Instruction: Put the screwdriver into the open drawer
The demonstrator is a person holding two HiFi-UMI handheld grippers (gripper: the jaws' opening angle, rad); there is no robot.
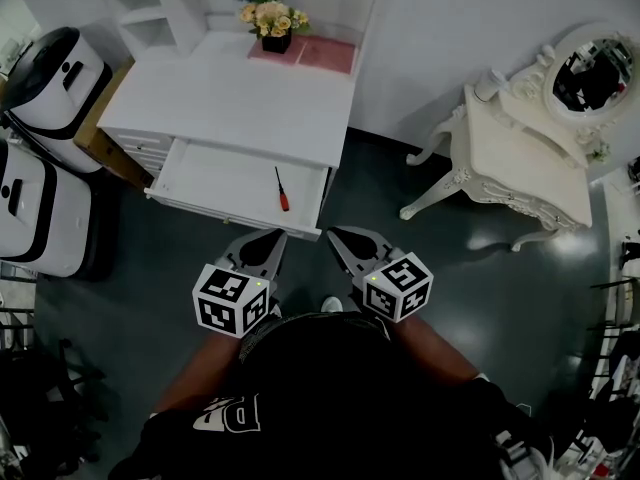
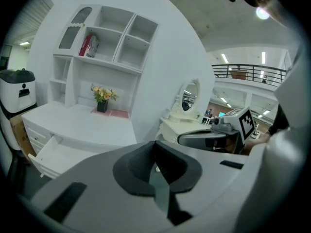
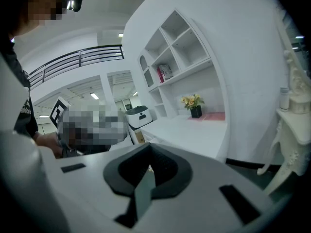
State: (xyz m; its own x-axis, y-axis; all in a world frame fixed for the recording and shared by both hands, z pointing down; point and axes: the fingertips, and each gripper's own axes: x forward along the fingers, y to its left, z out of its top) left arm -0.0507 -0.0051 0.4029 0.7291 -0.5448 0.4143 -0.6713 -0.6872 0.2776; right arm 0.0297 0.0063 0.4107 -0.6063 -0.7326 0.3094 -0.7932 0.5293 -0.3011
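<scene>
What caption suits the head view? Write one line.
Red-handled screwdriver lies in the open drawer; left gripper and right gripper, both shut, hover before it.

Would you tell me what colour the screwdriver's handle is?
The screwdriver has a red handle, seen best in the head view.

A flower pot (image 1: 272, 23) sits on a pink mat (image 1: 318, 55), well apart from an ornate dressing table (image 1: 512, 158).

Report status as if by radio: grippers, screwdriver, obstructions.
Left gripper and right gripper both shut, empty, short of the drawer. Screwdriver lying inside open drawer, red handle toward its front edge. Nothing between grippers and drawer.
</scene>
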